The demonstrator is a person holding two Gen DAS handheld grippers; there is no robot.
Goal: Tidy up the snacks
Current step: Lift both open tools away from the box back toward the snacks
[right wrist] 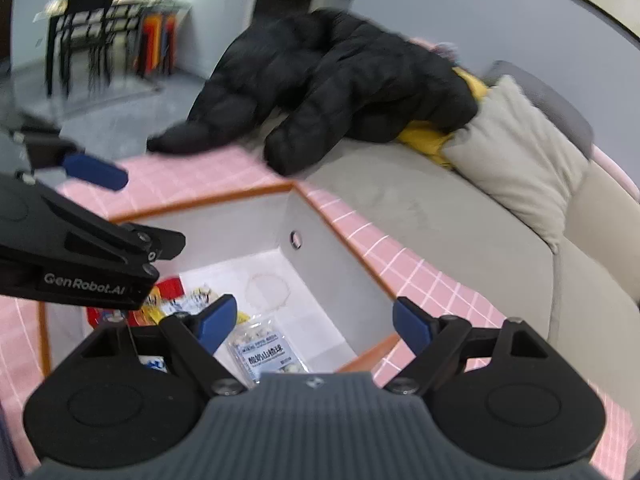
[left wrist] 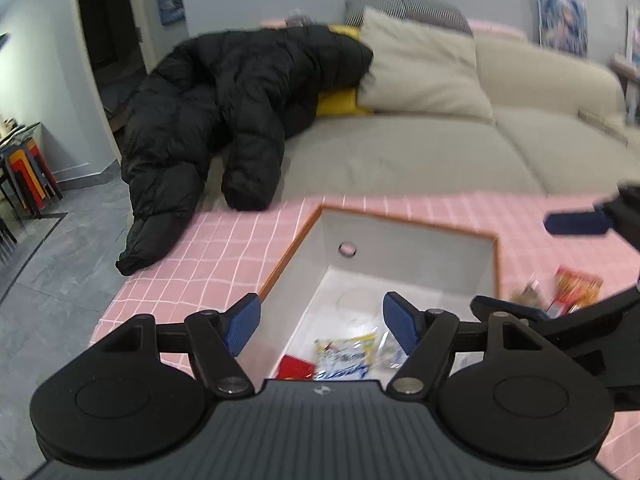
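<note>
Left gripper (left wrist: pixel 322 326), lower centre of its view: jaws spread wide, nothing between the blue pads. Right gripper (right wrist: pixel 314 326), lower centre of its view: likewise spread, gripping nothing. Both hang above a white recessed bin (left wrist: pixel 400 248) with an orange-brown rim, set into a pink grid-patterned tabletop (left wrist: pixel 224 248). Snack packets lie on the bin floor: a red packet (left wrist: pixel 295 367), a yellow-and-white packet (left wrist: pixel 347 354), and a clear labelled pouch (right wrist: pixel 268 354) at lower centre of the right view. Two more packets (left wrist: pixel 576 290) rest on the tabletop, right of the bin. Beyond: a beige sofa (left wrist: pixel 400 152) carrying a black puffer jacket (left wrist: pixel 224 112) and a cream cushion (left wrist: pixel 420 68).
</note>
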